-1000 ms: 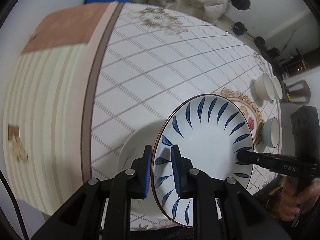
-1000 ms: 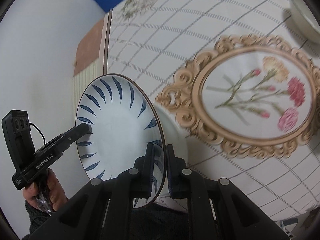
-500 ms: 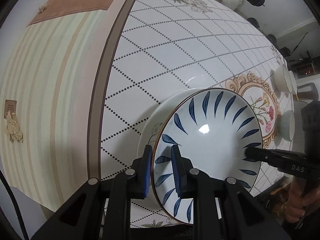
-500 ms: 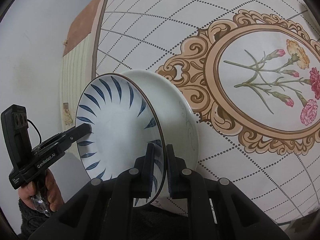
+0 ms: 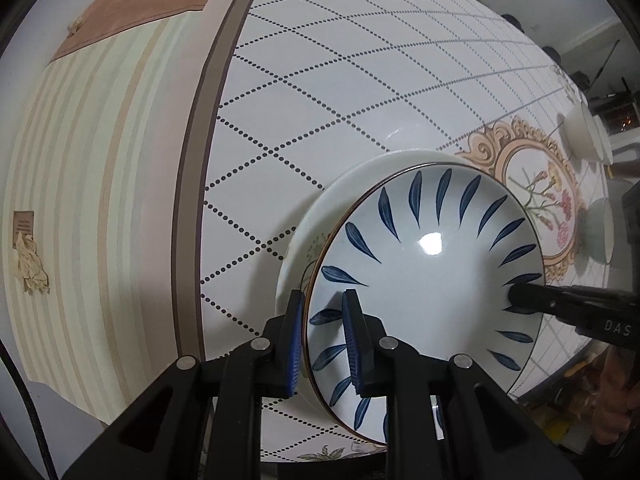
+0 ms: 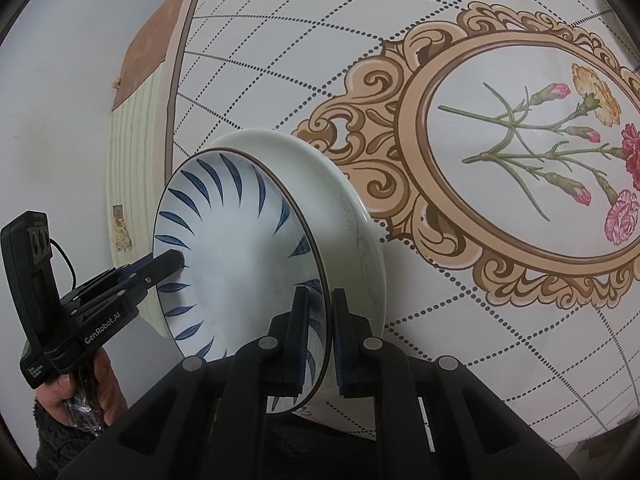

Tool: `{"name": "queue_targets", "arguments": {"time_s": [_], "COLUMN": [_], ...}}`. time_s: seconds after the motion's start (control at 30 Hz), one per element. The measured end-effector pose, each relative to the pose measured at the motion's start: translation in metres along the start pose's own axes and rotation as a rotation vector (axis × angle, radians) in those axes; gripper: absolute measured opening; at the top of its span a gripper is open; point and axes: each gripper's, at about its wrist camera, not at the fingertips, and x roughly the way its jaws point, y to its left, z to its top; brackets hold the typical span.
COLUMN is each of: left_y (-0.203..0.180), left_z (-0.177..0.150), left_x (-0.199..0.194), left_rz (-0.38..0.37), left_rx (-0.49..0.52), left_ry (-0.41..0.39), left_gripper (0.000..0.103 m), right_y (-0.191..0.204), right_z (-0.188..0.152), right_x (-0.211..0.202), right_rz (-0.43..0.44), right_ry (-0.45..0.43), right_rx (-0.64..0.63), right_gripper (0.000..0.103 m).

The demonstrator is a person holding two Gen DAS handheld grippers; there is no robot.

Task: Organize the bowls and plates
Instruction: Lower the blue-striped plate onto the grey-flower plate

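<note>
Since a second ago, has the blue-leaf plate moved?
Yes. The blue-leaf plate came down toward the white plate on the tablecloth, which now looks closer.

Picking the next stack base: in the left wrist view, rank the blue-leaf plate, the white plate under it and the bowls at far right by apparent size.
1. blue-leaf plate
2. white plate, mostly covered; real size unsure
3. bowls, far from the camera, so unsure

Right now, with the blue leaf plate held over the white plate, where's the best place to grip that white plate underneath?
By its exposed far rim: the white plate lies flat on the tablecloth, and the blue leaf plate covers its near part. Probably come from the flower medallion side.
</note>
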Motion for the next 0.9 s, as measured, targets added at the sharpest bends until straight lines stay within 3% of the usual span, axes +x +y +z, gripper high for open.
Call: {"name": "queue_targets", "arguments": {"time_s": [0.57, 0.9], "left_y": [-0.01, -0.017], "left_z": [-0.002, -0.002], "left_x": [0.013, 0.007], "left_rz": [0.054, 0.099], "left_rx": [0.007, -0.01], "left_ry": [0.024, 0.02], "left_gripper": [0.016, 0.016], "right_y": [0.006, 0.024], "right_z": [0.003, 0.001], "right_x": [0.011, 0.012], "right_rz": [-0.094, -0.236], "right_ry": [-0.001, -0.025], "right_rx": [-0.018, -0.036], "right_gripper": [0.012, 0.012]}}
